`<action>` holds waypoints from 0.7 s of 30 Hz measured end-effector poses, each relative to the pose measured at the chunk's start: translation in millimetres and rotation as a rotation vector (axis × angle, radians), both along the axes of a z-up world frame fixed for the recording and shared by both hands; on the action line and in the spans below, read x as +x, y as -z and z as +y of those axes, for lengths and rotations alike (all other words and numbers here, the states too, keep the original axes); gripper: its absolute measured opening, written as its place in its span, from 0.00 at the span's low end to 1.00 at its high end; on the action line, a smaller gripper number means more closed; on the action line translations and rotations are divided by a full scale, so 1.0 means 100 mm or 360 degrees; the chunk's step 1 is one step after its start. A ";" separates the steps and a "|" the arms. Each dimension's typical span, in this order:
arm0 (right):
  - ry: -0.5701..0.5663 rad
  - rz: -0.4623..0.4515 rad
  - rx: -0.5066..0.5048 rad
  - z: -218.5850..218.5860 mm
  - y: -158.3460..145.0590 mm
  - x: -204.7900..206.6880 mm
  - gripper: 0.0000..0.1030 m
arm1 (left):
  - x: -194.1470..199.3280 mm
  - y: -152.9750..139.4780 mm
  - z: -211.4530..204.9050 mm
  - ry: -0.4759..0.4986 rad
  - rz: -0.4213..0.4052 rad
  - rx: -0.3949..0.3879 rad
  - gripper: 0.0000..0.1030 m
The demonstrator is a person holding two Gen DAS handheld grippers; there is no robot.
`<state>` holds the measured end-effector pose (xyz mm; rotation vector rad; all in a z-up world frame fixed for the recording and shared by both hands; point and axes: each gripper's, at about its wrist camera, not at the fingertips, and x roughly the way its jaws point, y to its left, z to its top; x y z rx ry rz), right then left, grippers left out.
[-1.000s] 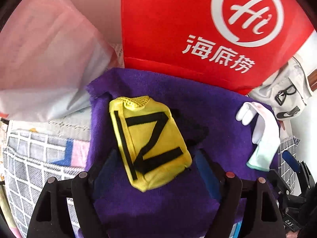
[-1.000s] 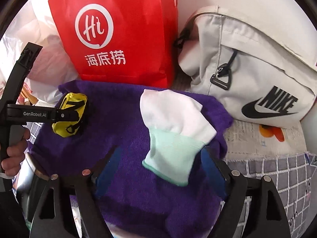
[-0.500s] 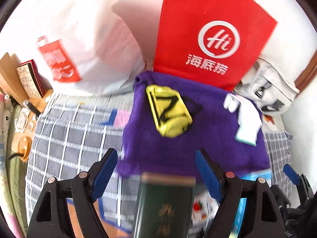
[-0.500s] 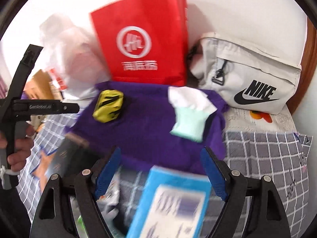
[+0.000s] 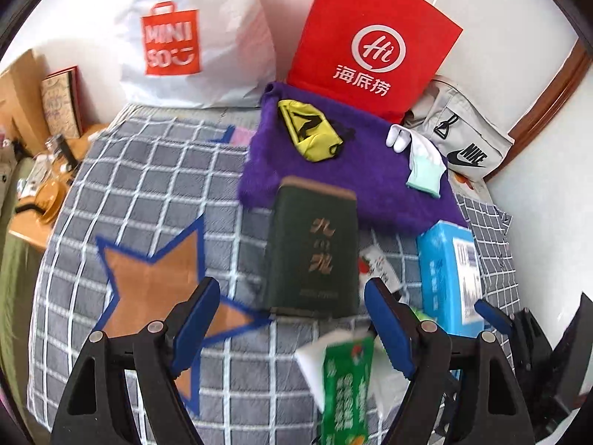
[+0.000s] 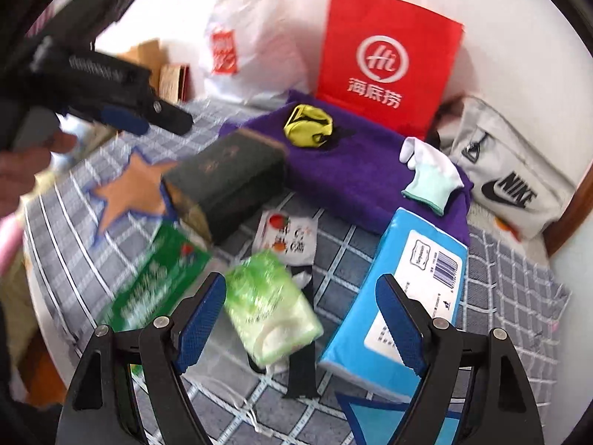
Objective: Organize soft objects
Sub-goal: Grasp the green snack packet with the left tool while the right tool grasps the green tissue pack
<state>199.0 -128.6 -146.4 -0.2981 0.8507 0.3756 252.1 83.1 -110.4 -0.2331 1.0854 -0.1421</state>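
Both my grippers wide open, holding nothing.

My left gripper point(image 5: 291, 322) gapes above the checked cloth point(image 5: 141, 185), touching nothing, the dark box point(image 5: 315, 248) ahead. My right gripper point(image 6: 300, 319) gapes over the green pack point(image 6: 270, 307). The yellow sock point(image 6: 307, 126) and white glove point(image 6: 431, 174) lie well apart on the purple towel point(image 6: 355, 181).

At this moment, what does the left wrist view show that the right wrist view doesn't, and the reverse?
Left wrist only: the readable MINISO print on the white bag and cluttered wooden furniture at far left.

Right wrist only: a clear green-wrapped pack between its open fingers, and the left gripper from outside.

Both: purple towel, yellow sock, white glove, dark green box, blue tissue pack, red bag.
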 end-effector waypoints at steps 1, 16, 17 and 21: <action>-0.0027 -0.0003 -0.0031 0.04 0.03 -0.03 0.80 | -0.06 0.01 0.02 0.0001 -0.0001 -0.0001 0.76; 0.0010 0.0104 -0.0212 0.23 0.44 0.06 0.58 | -0.57 0.32 0.15 0.0037 0.0024 0.0023 0.76; 0.0029 0.0065 -0.0176 0.20 0.37 0.02 0.58 | -0.59 0.34 0.12 0.0043 0.0030 0.0018 0.76; 0.0131 -0.0004 0.0024 0.02 0.12 -0.13 0.58 | -0.68 0.40 -0.02 0.0073 0.0041 0.0016 0.76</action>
